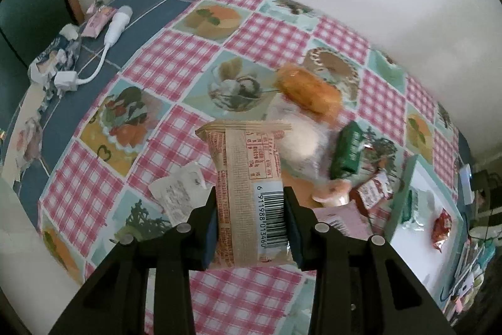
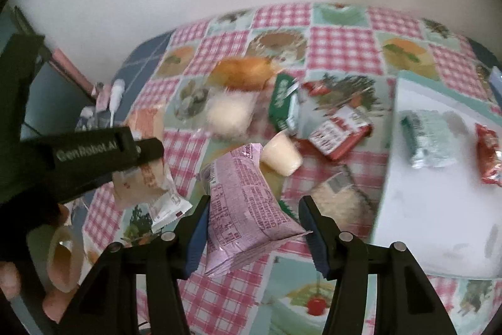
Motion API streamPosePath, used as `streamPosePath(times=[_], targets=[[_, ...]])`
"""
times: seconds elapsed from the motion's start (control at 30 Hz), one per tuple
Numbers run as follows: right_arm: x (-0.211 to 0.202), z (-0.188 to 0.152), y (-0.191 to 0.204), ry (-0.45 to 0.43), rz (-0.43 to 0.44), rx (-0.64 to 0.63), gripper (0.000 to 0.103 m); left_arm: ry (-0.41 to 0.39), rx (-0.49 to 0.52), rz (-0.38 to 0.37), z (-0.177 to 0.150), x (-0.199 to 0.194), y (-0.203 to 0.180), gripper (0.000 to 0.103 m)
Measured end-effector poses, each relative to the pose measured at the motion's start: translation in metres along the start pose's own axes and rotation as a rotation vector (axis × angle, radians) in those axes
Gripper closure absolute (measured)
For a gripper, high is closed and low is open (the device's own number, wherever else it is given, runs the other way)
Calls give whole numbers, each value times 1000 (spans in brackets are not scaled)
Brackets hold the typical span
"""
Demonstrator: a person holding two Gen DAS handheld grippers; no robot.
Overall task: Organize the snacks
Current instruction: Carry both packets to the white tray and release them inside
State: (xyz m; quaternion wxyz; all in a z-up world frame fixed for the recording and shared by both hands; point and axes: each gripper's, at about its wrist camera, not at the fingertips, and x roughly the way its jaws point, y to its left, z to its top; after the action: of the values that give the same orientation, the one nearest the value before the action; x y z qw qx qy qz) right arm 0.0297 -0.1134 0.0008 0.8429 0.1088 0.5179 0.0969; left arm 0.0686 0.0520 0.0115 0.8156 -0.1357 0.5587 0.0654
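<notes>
Left hand-held gripper [image 1: 251, 228] clamps a tan packet [image 1: 248, 193]; right hand-held gripper [image 2: 254, 228] grips a pink packet [image 2: 244, 209].

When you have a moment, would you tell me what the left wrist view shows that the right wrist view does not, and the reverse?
Only the left wrist view shows the barcode on the tan packet, which the left gripper is clamping.

Only the right wrist view shows the right gripper around the pink packet, a roll of tape, and the left gripper from outside.

Both show the checked tablecloth, the white tray, the orange bun and the green packet.
</notes>
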Motion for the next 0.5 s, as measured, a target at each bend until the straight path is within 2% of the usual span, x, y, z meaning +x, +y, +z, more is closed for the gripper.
streamPosePath(times=[0.27, 0.5], targets=[[-30, 8, -36, -67, -50, 54, 44, -10, 46, 1, -9, -10, -33, 64], [-48, 12, -85, -109, -63, 167, 44, -15, 119, -21, -17, -16, -84, 64]])
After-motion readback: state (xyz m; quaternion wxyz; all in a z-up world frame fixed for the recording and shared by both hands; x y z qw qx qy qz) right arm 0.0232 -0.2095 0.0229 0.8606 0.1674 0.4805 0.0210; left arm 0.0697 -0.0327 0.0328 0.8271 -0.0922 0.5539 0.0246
